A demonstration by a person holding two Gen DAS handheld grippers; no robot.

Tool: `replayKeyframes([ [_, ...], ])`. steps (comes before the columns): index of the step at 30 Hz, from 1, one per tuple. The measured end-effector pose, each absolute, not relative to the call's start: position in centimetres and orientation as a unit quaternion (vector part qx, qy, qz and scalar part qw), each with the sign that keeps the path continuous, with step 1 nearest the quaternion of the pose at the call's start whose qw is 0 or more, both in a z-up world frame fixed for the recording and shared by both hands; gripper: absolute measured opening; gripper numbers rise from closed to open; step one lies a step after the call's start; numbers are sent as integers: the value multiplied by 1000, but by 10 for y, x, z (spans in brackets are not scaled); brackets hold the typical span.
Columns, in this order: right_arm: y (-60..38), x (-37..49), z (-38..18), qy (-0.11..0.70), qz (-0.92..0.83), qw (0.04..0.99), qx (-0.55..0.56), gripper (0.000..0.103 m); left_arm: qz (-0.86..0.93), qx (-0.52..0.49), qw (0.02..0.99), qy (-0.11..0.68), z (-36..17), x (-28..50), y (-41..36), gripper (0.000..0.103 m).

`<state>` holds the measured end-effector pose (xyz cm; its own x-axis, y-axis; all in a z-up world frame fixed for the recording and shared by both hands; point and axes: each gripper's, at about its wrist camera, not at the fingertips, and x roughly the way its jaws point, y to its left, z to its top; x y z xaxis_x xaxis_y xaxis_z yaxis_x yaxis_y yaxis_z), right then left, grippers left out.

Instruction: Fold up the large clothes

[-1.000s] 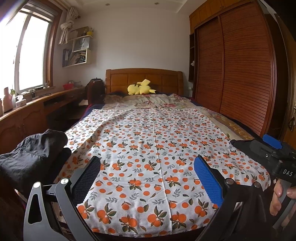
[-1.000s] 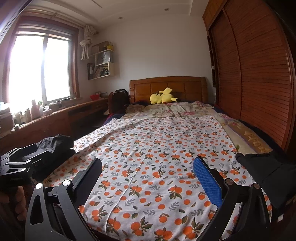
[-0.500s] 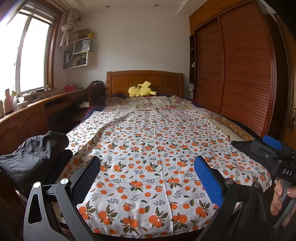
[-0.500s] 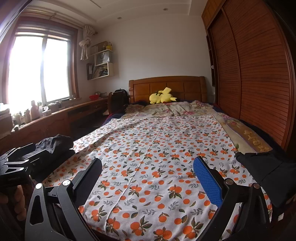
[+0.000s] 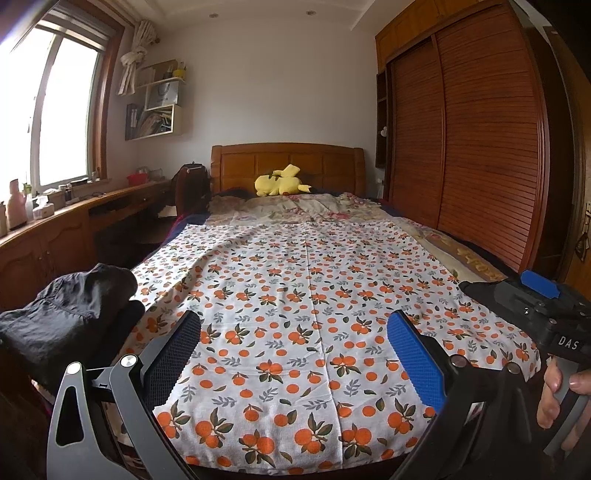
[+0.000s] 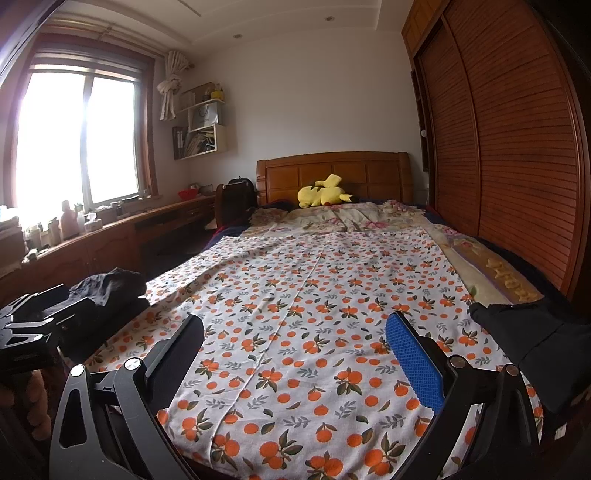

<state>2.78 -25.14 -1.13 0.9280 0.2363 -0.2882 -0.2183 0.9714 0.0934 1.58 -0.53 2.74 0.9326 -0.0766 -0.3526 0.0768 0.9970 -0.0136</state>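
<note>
Little has moved since a second ago; my view only tipped slightly. My left hand-held gripper (image 5: 293, 345) and right hand-held gripper (image 6: 295, 345) both gape empty over the bed's (image 5: 476, 264) foot. The orange-print cloth (image 5: 303, 295) lies flat across it, thin and creased. "DAS" marks the right tool. Beyond: plush (image 5: 281, 181), wooden headboard (image 5: 288, 162).

A wooden bed (image 5: 288, 166) with a panelled headboard stands against the white back wall (image 5: 280, 81). To the right of the bed, a slatted wooden wardrobe (image 5: 480, 147) runs the length of the room. To its left, a bright window (image 6: 77, 136) with a knotted curtain (image 6: 170, 92) lights a long wooden counter (image 5: 74, 221) crowded with bottles. Wall shelves (image 5: 159, 107) hang left of the headboard. Recessed lights (image 5: 309, 13) dot the ceiling above the bed.
</note>
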Motion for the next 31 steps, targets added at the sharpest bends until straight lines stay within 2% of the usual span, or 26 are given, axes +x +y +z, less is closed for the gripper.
replayKeyframes([
  [31,-250,26,-8,147,115,982,33,95,-32,-4,984,176,31,12,-3,101],
])
